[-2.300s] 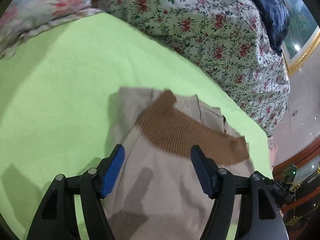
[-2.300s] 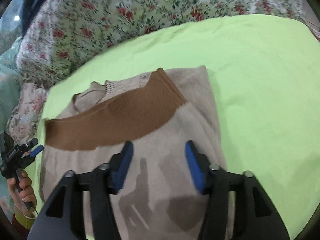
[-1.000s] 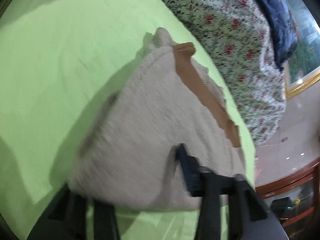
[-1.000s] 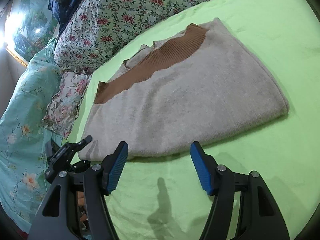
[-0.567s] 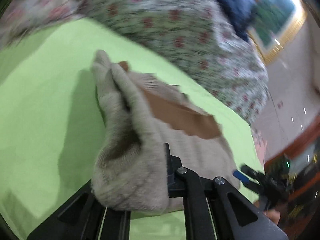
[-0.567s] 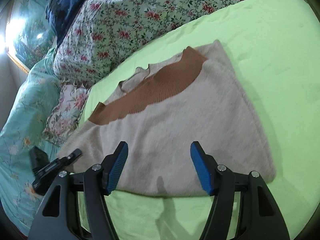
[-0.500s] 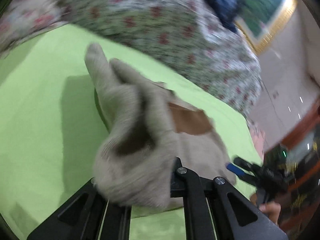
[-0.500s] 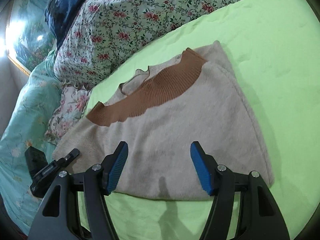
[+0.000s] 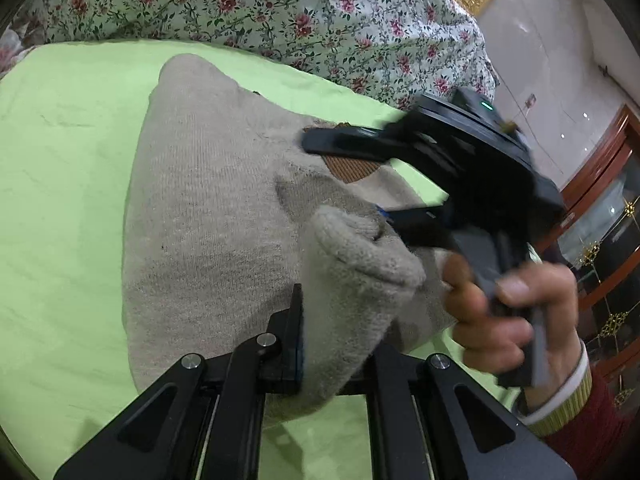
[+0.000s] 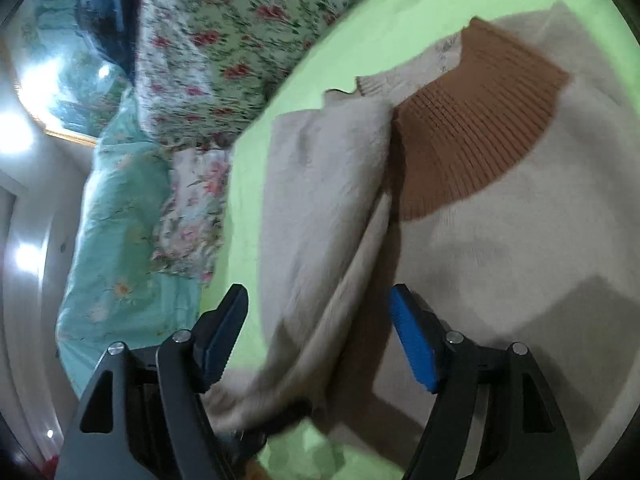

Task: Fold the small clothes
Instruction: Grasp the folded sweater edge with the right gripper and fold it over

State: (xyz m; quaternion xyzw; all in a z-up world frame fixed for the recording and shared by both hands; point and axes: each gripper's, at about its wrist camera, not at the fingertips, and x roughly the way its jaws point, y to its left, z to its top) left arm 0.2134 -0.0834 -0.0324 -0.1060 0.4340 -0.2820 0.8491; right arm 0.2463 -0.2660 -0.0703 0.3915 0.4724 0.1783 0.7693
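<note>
Left tool clamps a sweater fold; only the right view shows the right tool gaping, empty.

Open green sheet left of sweater, floral quilt behind, right hand-held gripper crowding its right

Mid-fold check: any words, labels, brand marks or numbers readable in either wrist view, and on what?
None readable.
Beige knit sweater with brown ribbed collar: no tag or print showing.
Green sheet and floral quilt: patterns only.
Left gripper and right gripper: no markings visible.
</note>
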